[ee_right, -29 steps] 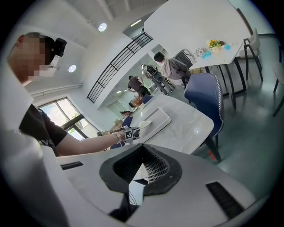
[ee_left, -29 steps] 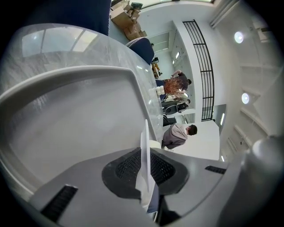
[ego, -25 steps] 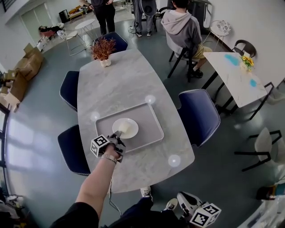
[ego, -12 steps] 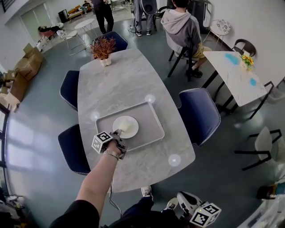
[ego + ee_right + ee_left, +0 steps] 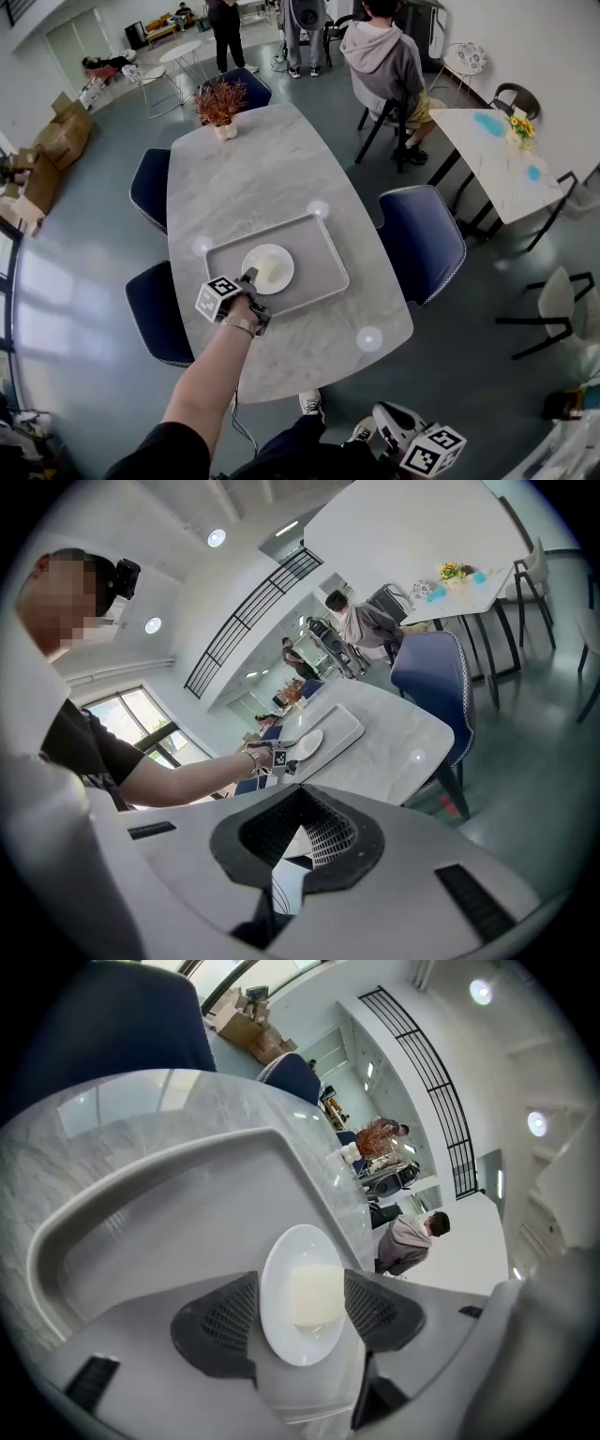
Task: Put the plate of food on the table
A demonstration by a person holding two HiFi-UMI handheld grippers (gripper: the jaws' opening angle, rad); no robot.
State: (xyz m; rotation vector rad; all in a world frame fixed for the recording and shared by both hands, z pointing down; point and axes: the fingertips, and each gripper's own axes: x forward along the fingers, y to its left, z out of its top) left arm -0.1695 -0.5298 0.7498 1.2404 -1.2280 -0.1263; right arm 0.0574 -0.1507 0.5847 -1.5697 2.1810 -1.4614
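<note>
A white plate (image 5: pixel 267 269) with a pale block of food (image 5: pixel 273 271) lies in the grey tray (image 5: pixel 323 253) on the marble table (image 5: pixel 262 178). My left gripper (image 5: pixel 248 277) is at the plate's near-left rim. Its jaws are opening. In the left gripper view the plate (image 5: pixel 298 1340) and the food (image 5: pixel 317 1295) sit between the two pads (image 5: pixel 220 1321), which do not press on it. My right gripper (image 5: pixel 412 441) hangs low beside the table's near right corner, away from the plate. Its jaws (image 5: pixel 300 841) are together and hold nothing.
A potted reddish plant (image 5: pixel 220 105) stands at the table's far end. Blue chairs (image 5: pixel 417 239) line both long sides. A person in a hoodie (image 5: pixel 380 56) sits beyond the table, others stand farther back. A second white table (image 5: pixel 497 169) is at the right.
The left gripper's jaws, closed on the plate's rim in the earlier frames, now stand apart. The plate rests in the tray in nearly the same place. The right gripper has stayed put.
</note>
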